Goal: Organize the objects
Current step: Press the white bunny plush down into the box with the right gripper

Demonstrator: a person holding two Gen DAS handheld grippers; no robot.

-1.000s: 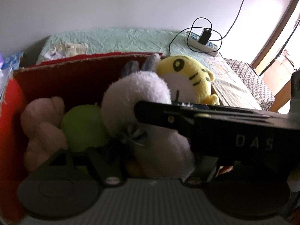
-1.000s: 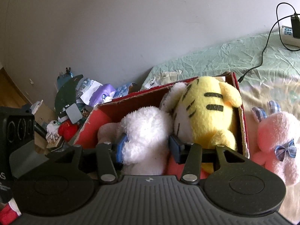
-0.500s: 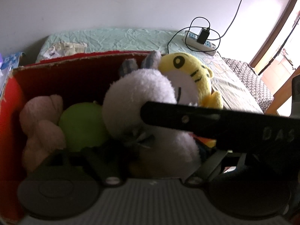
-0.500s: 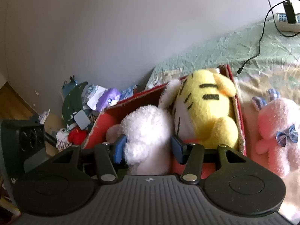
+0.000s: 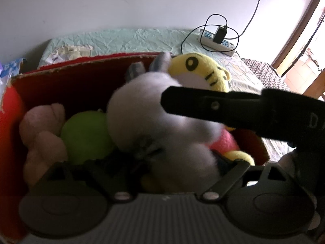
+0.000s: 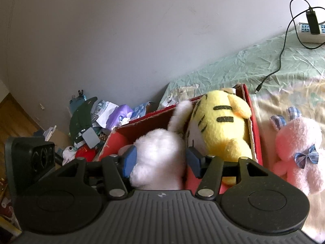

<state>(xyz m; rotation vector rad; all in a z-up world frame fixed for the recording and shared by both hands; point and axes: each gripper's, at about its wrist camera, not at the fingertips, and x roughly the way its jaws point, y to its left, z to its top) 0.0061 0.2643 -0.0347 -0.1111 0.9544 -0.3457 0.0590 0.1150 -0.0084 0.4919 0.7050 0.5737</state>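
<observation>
The right tool (image 6: 160,160), its blue pads (image 6: 130,158) opening either side of a white plush rabbit (image 6: 160,156), points into a red cardboard box (image 6: 250,122) on a bed (image 6: 233,69); the left pad touches the fur, the right stands just clear. The left tool (image 5: 162,162), jaws also opening, frames the same rabbit (image 5: 146,111) from the opposite side, its pads hidden in blur. The rabbit sits in the box between a green plush (image 5: 85,136) and a yellow striped tiger plush (image 6: 221,126); a beige plush (image 5: 42,134) fills the far end. A pink rabbit plush (image 6: 298,152) lies on the bed just outside the box. A power strip (image 5: 217,40) rests near the wall.
</observation>
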